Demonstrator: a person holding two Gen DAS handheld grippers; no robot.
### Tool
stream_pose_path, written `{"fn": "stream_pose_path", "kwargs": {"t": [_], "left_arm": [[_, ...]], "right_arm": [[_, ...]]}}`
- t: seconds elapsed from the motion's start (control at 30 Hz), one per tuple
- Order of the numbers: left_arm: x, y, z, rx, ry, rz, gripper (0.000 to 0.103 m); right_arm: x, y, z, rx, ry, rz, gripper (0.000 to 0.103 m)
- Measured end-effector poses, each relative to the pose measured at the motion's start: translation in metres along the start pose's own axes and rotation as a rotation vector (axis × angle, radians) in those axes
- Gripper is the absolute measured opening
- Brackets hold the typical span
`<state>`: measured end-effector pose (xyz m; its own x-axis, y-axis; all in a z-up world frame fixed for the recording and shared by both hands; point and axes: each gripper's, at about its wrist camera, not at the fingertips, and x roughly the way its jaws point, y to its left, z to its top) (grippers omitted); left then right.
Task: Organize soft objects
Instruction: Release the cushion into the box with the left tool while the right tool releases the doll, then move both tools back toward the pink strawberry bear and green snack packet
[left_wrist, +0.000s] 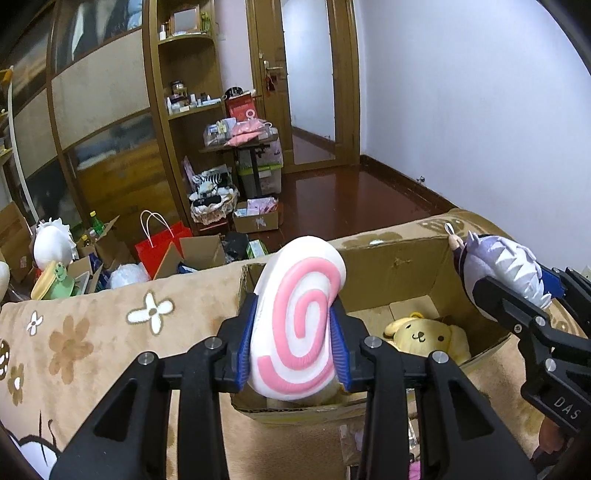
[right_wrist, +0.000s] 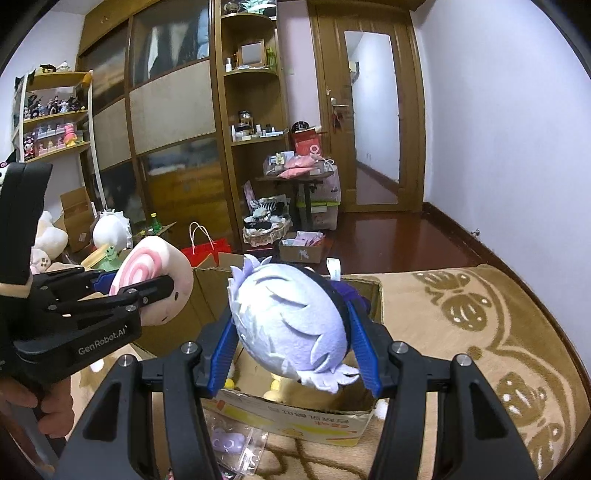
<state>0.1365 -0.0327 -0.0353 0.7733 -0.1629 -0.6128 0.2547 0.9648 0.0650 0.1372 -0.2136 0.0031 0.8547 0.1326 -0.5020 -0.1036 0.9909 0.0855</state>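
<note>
White with a pink spiral, the flat swirl plush (left_wrist: 301, 317) sits clamped between the blue fingers (left_wrist: 245, 341) of the left gripper (left_wrist: 293, 314), held upright over the near edge of the open cardboard box (left_wrist: 388, 266). The right gripper (right_wrist: 291, 328) pinches a lavender-haired doll plush (right_wrist: 286, 323) above the same box, tilted downward. A yellow dog plush (left_wrist: 424, 338) lies inside the box, which rests on a tan flowered blanket (left_wrist: 92, 332).
</note>
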Motion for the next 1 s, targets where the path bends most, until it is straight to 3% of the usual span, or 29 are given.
{"fn": "stream_pose_path", "kwargs": {"t": [0.47,0.57,0.67,0.77,0.9,1.0], "left_arm": [[0.021,0.005,-0.008,-0.022,0.107,0.022,0.046],[0.017,0.007,-0.006,-0.024,0.089,0.041,0.061],[0.016,0.007,-0.006,-0.024,0.091,0.039,0.071],[0.019,0.007,-0.008,-0.021,0.113,0.05,0.077],[0.014,0.01,-0.008,-0.034,0.114,0.069,0.092],[0.005,0.014,-0.008,-0.052,0.102,0.07,0.096]], "right_arm": [[0.006,0.004,-0.007,-0.008,0.036,0.054,0.061],[0.01,0.002,-0.01,0.0,0.058,0.065,0.062],[0.011,0.0,-0.01,0.011,0.062,0.068,0.068],[0.008,-0.004,-0.01,0.019,0.06,0.072,0.081],[0.003,-0.005,-0.01,0.032,0.059,0.072,0.096],[-0.002,-0.004,-0.009,0.035,0.056,0.075,0.103]]}}
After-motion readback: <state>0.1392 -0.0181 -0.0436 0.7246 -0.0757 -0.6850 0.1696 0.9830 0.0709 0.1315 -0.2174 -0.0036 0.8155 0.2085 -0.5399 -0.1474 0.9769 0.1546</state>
